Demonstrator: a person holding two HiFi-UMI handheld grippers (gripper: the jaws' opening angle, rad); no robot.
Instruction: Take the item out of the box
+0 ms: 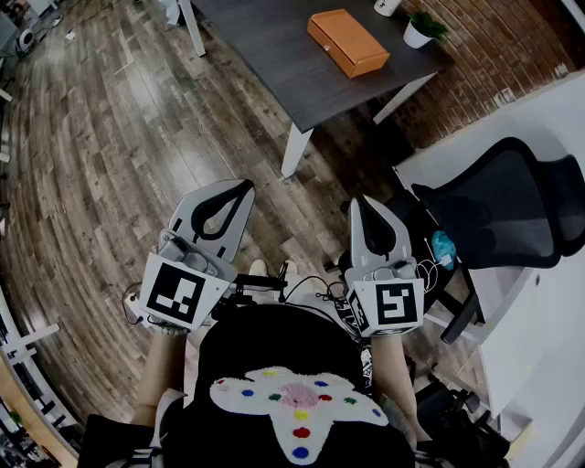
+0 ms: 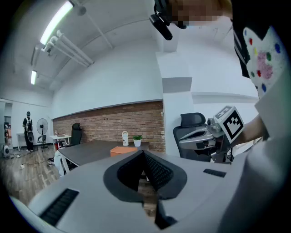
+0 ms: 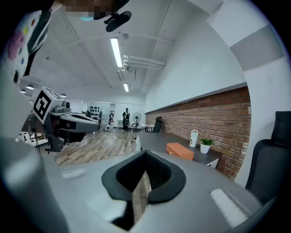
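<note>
One wooden plank floor (image 1: 110, 164), widest thing in my sight, running from under me to the far end of the room.

One brick wall (image 2: 113, 123), along the far side behind the tabletop.

One dark tabletop (image 1: 274, 55) on white legs, far from me and a little to the right, well apart from both of my claws.

One black mesh office chair (image 1: 512, 210), near right, just beside my right arm.

One person (image 2: 28, 132), standing at the far left of the room, too small to tell more.

Two claws, both mine, held side by side above the floor, near my body and pointing slightly downward toward the tabletop:
- left claw (image 1: 243, 188), clenched, its jaws pressed together with nothing between them, only floor showing through the gap behind the tips;
- right claw (image 1: 362, 203), clenched likewise, empty, the marker cube at its near end facing up at me.

One orange box (image 1: 347, 41), flat and oblong, lid closed, lying on the tabletop toward its far right end. Neither claw touches it. Whatever it holds cannot be seen.

One white jug (image 3: 194, 138) with a handle, upright on the tabletop by the wall, just beyond the box.

One small green plant (image 1: 422, 27) in a white pot, upright to the right of the jug, at the right corner.
</note>
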